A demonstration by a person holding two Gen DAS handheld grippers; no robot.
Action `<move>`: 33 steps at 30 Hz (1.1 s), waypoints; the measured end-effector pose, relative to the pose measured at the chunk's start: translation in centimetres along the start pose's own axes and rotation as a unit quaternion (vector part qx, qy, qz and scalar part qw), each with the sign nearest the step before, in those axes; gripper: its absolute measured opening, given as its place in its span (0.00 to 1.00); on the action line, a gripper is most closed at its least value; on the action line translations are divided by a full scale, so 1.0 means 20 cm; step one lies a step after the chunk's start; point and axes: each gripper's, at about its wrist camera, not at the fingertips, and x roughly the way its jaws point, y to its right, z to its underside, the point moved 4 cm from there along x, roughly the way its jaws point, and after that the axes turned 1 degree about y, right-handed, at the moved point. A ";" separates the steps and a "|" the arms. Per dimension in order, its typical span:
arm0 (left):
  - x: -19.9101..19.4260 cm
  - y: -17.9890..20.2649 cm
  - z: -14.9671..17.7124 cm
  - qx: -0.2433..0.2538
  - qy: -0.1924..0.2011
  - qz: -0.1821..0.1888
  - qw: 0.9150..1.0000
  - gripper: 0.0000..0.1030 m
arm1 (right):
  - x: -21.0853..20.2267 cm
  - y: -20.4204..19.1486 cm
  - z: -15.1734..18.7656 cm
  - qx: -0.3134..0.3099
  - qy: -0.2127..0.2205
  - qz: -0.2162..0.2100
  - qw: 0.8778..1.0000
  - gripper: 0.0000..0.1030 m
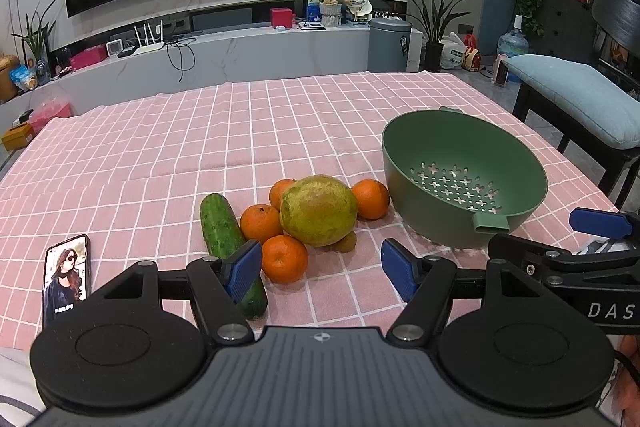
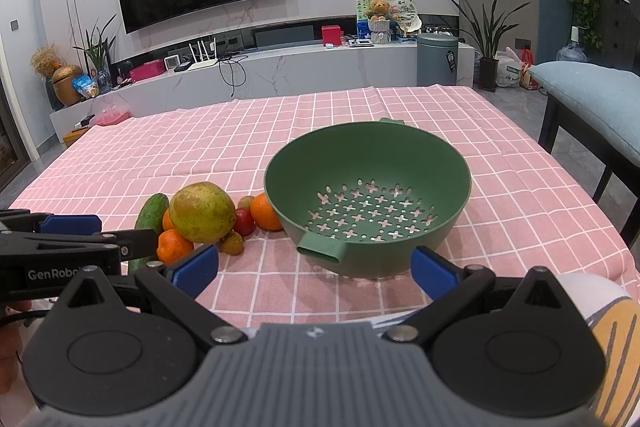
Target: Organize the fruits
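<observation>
A pile of fruit lies on the pink checked tablecloth point(image 1: 160, 155): a big yellow-green mango point(image 1: 318, 210), several oranges point(image 1: 285, 258), a cucumber point(image 1: 224, 239) and a small brown fruit point(image 1: 347, 242). The right wrist view also shows a small red fruit point(image 2: 244, 221) and the mango point(image 2: 201, 213). An empty green colander bowl point(image 1: 464, 179) stands right of the pile, also in the right wrist view point(image 2: 368, 195). My left gripper point(image 1: 322, 269) is open, just short of the pile. My right gripper point(image 2: 314, 267) is open, just short of the bowl.
A phone point(image 1: 66, 277) with a lit screen lies at the table's near left. A chair with a blue cushion point(image 1: 576, 95) stands right of the table. A TV and a low cabinet are behind the table's far edge.
</observation>
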 end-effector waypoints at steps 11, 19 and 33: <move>0.00 0.00 0.00 -0.002 -0.001 0.001 1.000 0.78 | -0.01 0.01 0.01 -0.001 -0.001 0.001 1.000 0.96; 0.01 0.00 0.00 -0.003 -0.002 0.001 1.000 0.78 | 0.00 0.01 0.01 -0.003 -0.002 0.002 1.000 0.96; 0.02 -0.02 -0.01 -0.015 -0.008 0.012 1.000 0.78 | 0.03 0.00 0.02 -0.015 -0.012 0.009 1.000 0.96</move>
